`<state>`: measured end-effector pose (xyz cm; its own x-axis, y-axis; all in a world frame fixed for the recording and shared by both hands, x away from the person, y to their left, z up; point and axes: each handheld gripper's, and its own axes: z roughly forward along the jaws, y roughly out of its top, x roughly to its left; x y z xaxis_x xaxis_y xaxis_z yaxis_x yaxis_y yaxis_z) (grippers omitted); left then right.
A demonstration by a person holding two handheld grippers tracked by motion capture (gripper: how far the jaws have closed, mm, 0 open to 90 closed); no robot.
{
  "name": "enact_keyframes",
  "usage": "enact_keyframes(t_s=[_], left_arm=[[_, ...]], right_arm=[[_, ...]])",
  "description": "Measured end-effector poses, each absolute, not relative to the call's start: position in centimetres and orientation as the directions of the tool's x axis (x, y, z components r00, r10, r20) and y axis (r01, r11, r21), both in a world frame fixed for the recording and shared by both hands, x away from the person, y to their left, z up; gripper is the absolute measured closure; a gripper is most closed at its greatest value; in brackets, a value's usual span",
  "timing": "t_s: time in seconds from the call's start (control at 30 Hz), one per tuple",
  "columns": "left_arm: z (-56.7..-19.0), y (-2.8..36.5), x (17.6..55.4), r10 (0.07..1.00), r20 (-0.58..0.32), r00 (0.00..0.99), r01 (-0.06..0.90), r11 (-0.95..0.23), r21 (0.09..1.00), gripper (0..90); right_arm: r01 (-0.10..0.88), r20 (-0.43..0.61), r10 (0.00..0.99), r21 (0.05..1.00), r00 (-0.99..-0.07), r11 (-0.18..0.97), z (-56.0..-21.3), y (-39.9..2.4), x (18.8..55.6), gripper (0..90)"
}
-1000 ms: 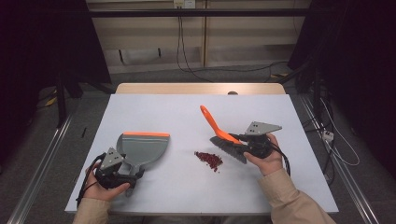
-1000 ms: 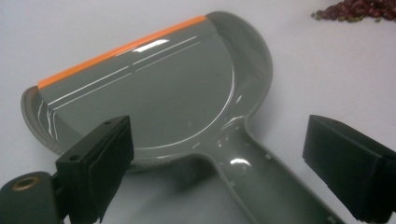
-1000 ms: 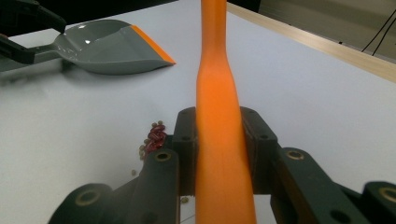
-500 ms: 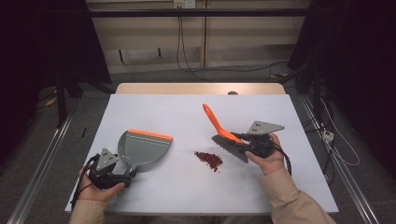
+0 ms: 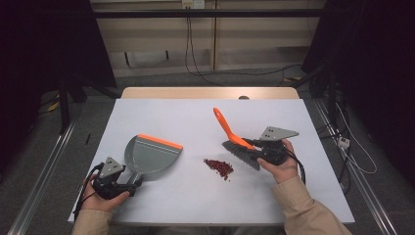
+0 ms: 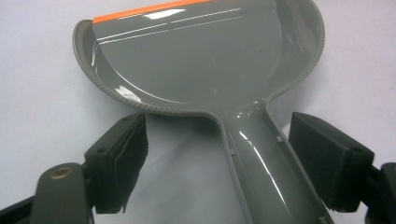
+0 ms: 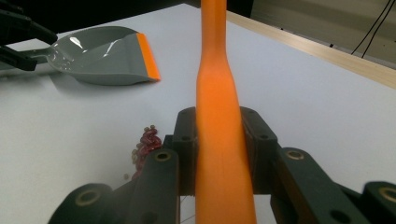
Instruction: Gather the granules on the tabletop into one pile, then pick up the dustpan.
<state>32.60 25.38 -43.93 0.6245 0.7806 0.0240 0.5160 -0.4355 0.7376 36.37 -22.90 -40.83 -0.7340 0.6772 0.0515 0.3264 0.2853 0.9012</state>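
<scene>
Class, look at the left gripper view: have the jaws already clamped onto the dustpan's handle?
No. The dustpan handle lies between the left gripper jaws, which have just been closing, but bare table shows between the left pad and the handle.

A grey dustpan (image 5: 149, 155) with an orange front lip lies flat on the white table, handle towards the near edge; an orange-handled brush (image 5: 234, 138) stands tilted, bristles down. Between them sits a small heap of dark red bits (image 5: 219, 167), possibly beans.

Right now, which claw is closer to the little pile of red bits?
The right claw. It holds the brush just right of the red bits. The left claw sits far left at the dustpan handle.
</scene>
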Motion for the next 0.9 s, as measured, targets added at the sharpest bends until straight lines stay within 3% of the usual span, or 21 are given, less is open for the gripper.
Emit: enact_keyframes(t_s=[0.2, 0.73, 0.9], left_arm=[[-44.2, 25.4, 32.7, 0.772, 0.014, 0.635, 0.521, -0.442, 0.730, 26.2], [-44.6, 24.8, 33.7, 0.730, -0.030, 0.683, 0.530, -0.467, 0.708, 56.4], [-44.0, 25.0, 33.9, 0.728, -0.056, 0.683, 0.528, -0.439, 0.727, 57.3]], right_arm=[[0.331, 0.056, 0.682, 0.901, -0.729, 0.280, -40.9, -22.9, 36.6, 71.1], [0.333, 0.054, 0.680, 0.899, -0.732, 0.286, -41.0, -22.8, 36.6, 71.1], [0.334, 0.058, 0.680, 0.900, -0.731, 0.282, -41.0, -22.9, 36.6, 71.1]])
